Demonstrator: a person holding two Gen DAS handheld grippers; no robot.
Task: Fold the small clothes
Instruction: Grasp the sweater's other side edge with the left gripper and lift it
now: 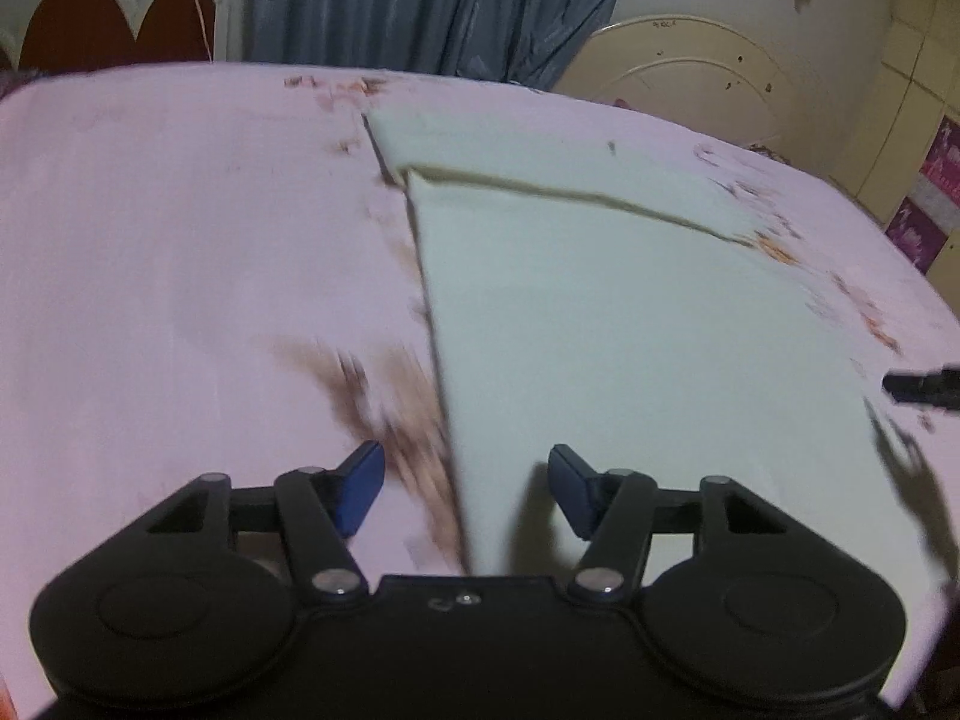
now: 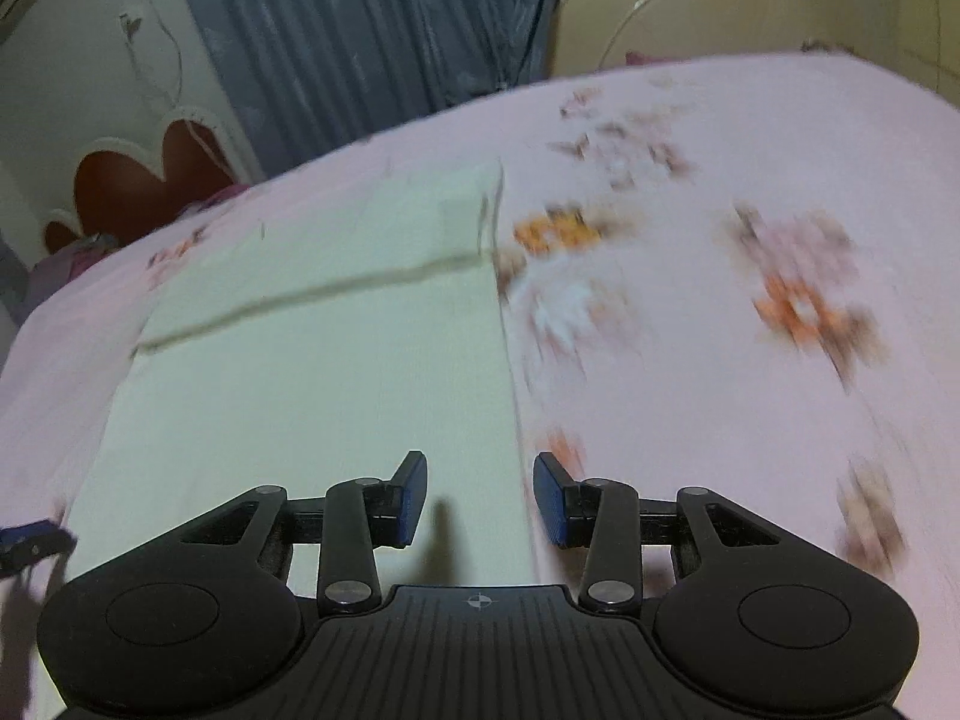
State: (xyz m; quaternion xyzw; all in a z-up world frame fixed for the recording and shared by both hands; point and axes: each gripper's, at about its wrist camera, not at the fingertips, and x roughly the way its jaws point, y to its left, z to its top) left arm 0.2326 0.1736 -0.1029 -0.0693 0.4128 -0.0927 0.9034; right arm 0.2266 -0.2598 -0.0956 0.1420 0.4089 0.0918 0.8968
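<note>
Hovering over the bed (image 1: 150,210), both tools hang above a pale green cloth (image 1: 600,312) that lies flat on the pink flowered sheet. Cloth already carries one fold: a top layer whose far edge crosses it, with a lower layer showing beyond. Left tool (image 1: 467,489) spread, straddling the cloth's near left edge, nothing pinched. Right tool (image 2: 480,498) spread, straddling the near right edge, nothing pinched. Pictures are blurred. Judged step: between folds, lining up on the near corners. Next move calls for lowering both tools onto that edge, pinching both layers evenly, then carrying them toward the far edge.
</note>
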